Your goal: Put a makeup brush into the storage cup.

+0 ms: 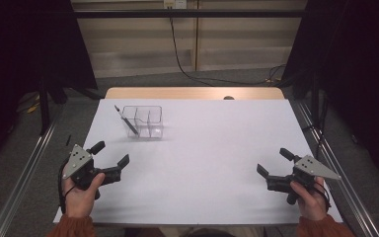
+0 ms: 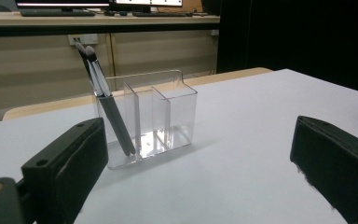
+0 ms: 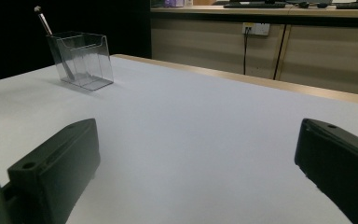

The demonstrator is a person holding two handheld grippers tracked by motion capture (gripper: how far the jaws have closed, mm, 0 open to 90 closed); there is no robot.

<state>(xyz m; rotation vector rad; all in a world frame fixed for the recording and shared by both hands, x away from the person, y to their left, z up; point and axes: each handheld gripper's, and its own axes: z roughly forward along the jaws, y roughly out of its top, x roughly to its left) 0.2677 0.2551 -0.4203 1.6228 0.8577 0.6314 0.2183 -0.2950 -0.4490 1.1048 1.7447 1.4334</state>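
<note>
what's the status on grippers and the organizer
Left gripper open, empty. Right gripper open, empty. Clear organizer upright, brushes leaning in its end compartment. Nothing between.

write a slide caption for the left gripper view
Open left gripper faces a clear three-compartment organizer holding two brushes in its end compartment.

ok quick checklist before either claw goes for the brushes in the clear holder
1. Left claw open and holding nothing: ok, jaws spread wide.
2. Right claw open and holding nothing: ok, jaws apart.
3. Holder upright on the table: ok, standing flat at the far left.
4. Brushes reachable: ok, two lean in an end compartment, heads above the rim.
5. Other compartments free: ok, nothing seen in them.
6. Path from left claw to holder free: ok, bare tabletop between them.
7. Whether the holder would slide or tip when a brush is pulled: cannot tell.
</note>
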